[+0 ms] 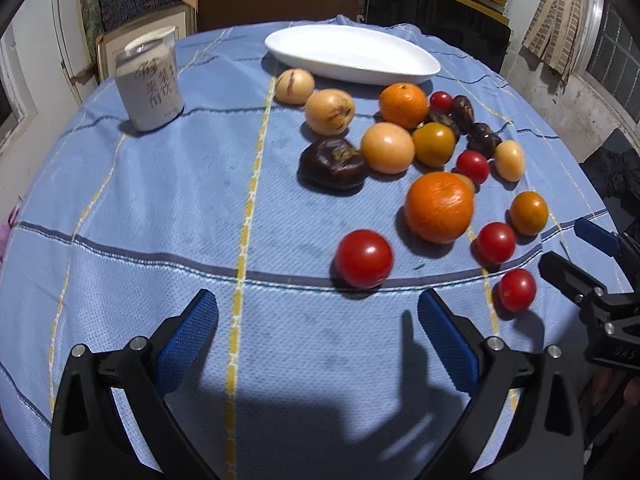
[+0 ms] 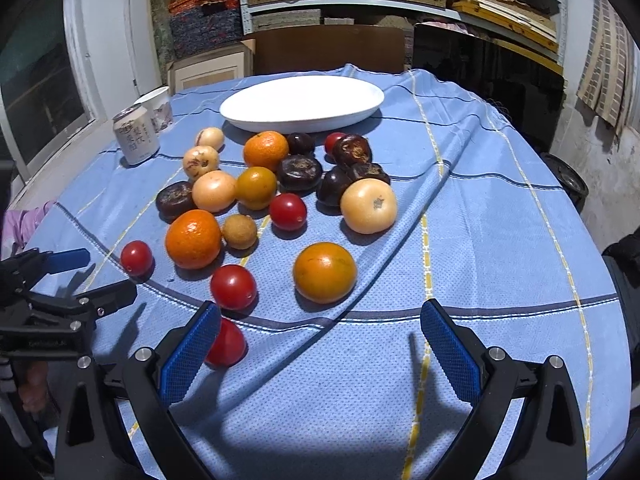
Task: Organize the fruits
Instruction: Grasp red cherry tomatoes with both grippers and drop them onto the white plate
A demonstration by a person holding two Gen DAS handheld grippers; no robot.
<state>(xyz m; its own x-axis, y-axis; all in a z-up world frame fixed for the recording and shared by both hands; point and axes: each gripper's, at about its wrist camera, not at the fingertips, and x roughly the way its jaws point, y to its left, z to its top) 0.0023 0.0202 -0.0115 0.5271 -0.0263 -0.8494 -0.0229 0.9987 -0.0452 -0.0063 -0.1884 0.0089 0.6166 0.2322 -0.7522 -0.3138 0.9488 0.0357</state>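
Several fruits lie loose on a blue checked tablecloth (image 1: 160, 208): oranges (image 1: 439, 207), red tomatoes (image 1: 363, 258), pale yellow fruits (image 1: 387, 147) and dark purple fruits (image 1: 332, 163). An empty white oval plate (image 1: 352, 54) stands behind them, also in the right wrist view (image 2: 300, 104). My left gripper (image 1: 318, 324) is open and empty, hovering just short of a red tomato. My right gripper (image 2: 320, 332) is open and empty, in front of an orange-yellow fruit (image 2: 325, 272); a red tomato (image 2: 228, 344) sits by its left finger.
A white drink can (image 1: 150, 84) stands at the back left, with a paper cup (image 2: 158, 106) behind it. Shelves with stacked goods and cardboard line the back wall. The right gripper shows at the right edge of the left wrist view (image 1: 592, 264).
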